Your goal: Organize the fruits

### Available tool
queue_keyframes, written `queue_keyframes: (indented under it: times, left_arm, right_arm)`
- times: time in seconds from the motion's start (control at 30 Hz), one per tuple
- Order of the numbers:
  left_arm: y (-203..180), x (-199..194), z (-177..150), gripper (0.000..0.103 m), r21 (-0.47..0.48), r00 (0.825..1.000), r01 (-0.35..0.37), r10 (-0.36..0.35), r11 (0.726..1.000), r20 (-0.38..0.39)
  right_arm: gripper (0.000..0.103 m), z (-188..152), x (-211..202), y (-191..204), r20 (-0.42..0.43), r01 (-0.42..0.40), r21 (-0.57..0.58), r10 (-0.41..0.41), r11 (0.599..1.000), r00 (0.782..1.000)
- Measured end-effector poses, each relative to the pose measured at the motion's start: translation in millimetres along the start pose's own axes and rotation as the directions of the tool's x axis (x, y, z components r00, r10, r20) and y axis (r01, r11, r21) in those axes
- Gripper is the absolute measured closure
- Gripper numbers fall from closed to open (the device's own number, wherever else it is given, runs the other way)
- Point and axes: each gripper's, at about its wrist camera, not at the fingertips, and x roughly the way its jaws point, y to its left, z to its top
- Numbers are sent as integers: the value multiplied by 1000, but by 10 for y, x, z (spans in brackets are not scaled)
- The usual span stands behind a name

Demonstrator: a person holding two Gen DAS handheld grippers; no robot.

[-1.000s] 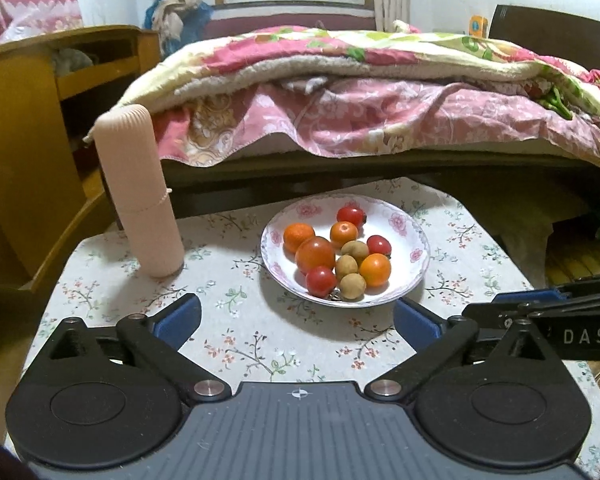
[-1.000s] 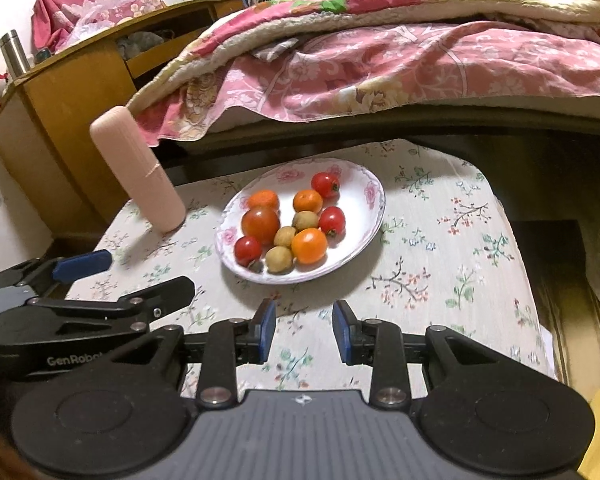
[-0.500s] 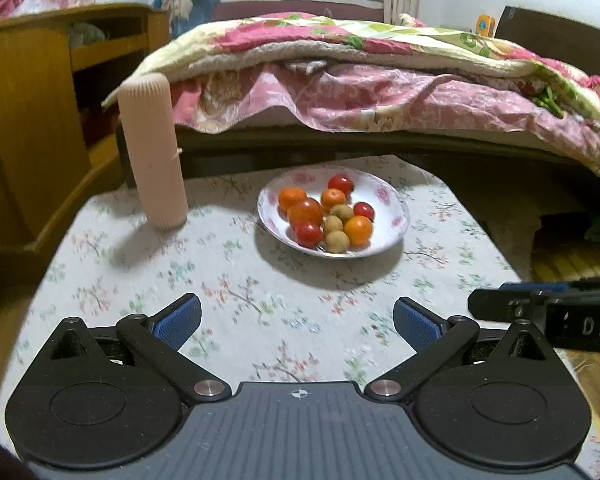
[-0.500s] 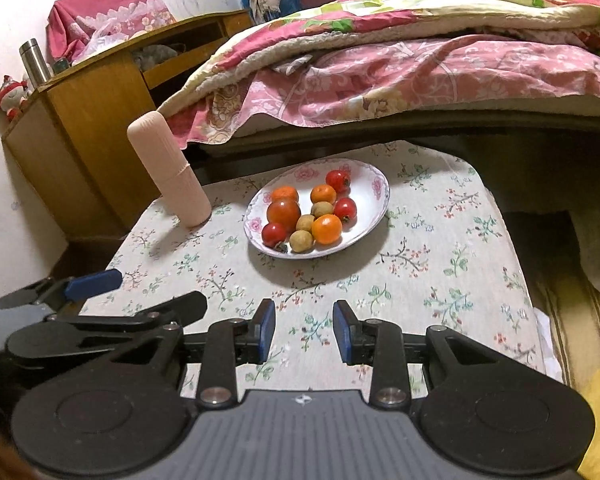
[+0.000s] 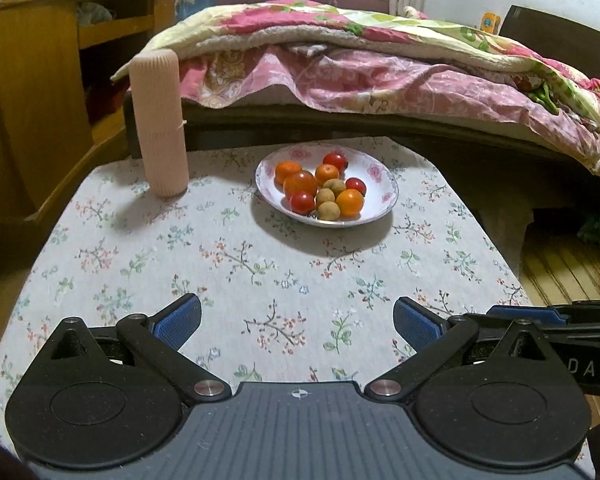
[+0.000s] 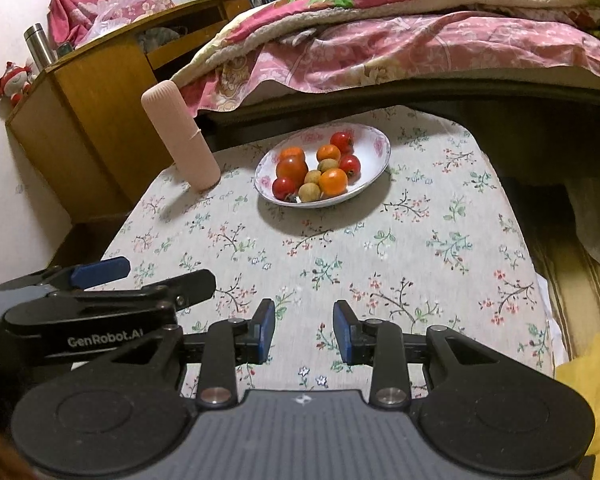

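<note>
On table, round fruit plate [image 5: 380,172], heaped

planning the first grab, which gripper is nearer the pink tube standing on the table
Left. The left gripper is on the pink tube's side of the table, with its fingers wide apart. The right gripper is further over, beyond the left one, fingers close together and empty.

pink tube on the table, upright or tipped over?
Upright. The pink tube stands on its end on the floral tablecloth, left of the plate and apart from it.
</note>
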Motion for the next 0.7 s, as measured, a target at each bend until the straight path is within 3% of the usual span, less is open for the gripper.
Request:
queue_keyframes:
  times: [0.43,0.7]
  left_arm:
    - [18,-46,-151,0,-15,999,-29,29,999,-41]
    - [-6,-62,-186,0,26,996,-74,75,997,-41]
  right_arm:
    - [69,-122,-27,56,-26,-3,-1,3,1000,1000]
    - [69,-166,11,95,-47,0,-8,0,1000,999]
